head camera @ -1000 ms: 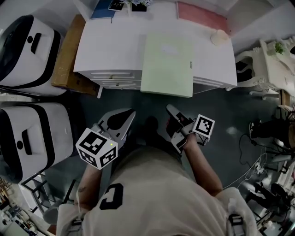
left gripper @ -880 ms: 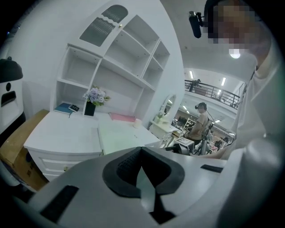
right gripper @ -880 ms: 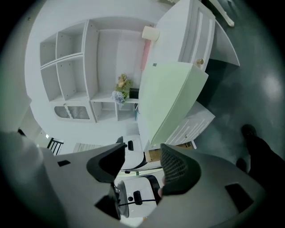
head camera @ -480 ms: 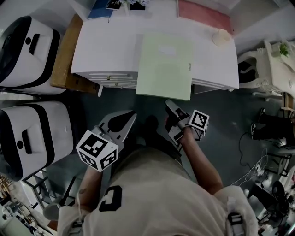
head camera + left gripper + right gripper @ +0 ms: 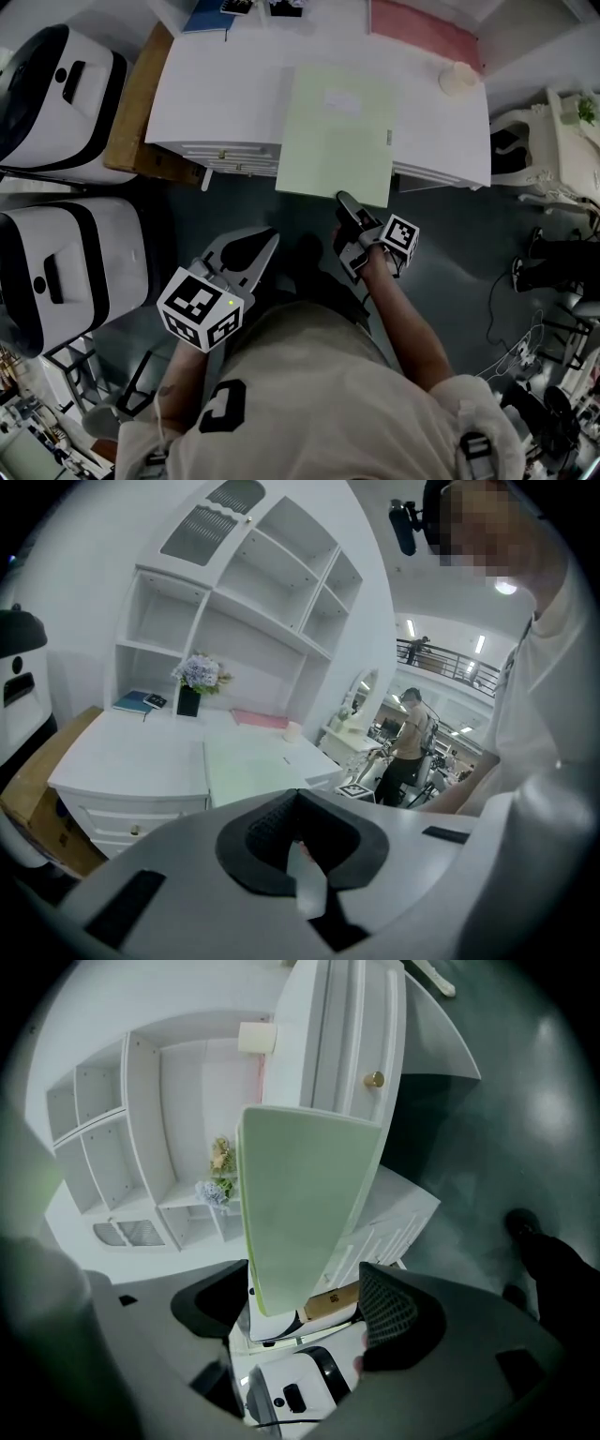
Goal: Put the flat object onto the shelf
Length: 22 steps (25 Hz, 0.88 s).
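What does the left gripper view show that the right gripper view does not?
Left gripper view only: a blue book, a standing person. Right gripper view only: the jaws of the right hand-held gripper, which have just been opening, the pale green flat board between them. Both: that board, the white desk, white shelves.

**Flat object** (image 5: pixel 337 131): a thin, pale green rectangular sheet, plain but for a paler patch near its far end and a small dark mark at its right edge. It lies on the white tabletop (image 5: pixel 216 94), with its long side running away from me and its near end jutting past the front edge. That end stands between the jaws of my right gripper (image 5: pixel 300 1307) (the jaws have just been opening, and the pads are clear of it).

**Shelf** (image 5: pixel 272 583): a white unit of open compartments rising behind the tabletop, apart from the sheet.
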Each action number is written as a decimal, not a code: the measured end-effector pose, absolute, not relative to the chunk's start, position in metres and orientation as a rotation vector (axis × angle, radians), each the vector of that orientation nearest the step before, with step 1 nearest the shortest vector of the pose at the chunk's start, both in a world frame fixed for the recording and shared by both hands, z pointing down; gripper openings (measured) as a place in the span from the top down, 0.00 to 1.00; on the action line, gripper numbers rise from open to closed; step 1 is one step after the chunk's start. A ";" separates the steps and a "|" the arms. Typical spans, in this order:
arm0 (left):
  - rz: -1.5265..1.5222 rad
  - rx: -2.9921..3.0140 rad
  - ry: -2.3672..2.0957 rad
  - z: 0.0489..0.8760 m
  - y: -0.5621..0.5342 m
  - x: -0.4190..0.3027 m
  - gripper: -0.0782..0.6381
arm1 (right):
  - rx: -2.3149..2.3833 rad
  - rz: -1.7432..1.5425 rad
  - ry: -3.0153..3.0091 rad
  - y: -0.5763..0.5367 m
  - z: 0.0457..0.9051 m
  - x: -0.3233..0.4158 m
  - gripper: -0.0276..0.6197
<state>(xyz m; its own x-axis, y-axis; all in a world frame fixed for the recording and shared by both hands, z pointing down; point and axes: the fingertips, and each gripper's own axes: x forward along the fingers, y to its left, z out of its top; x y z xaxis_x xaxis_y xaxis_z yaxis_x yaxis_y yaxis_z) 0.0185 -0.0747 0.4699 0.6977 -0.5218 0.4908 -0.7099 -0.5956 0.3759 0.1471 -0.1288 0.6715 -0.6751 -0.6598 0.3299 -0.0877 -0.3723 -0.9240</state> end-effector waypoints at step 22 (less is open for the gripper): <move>0.496 2.285 -1.009 0.478 -0.064 0.003 0.87 | -0.737 -1.924 1.670 -0.151 0.674 0.147 0.42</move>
<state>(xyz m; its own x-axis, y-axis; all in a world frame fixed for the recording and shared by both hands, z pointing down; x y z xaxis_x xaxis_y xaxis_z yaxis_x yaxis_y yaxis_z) 0.0034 -0.0637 0.4783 0.6438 -0.5409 0.5413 -0.7590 -0.5413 0.3618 0.1470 -0.1514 0.6736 -0.7371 -0.6706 0.0838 0.0115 -0.1365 -0.9906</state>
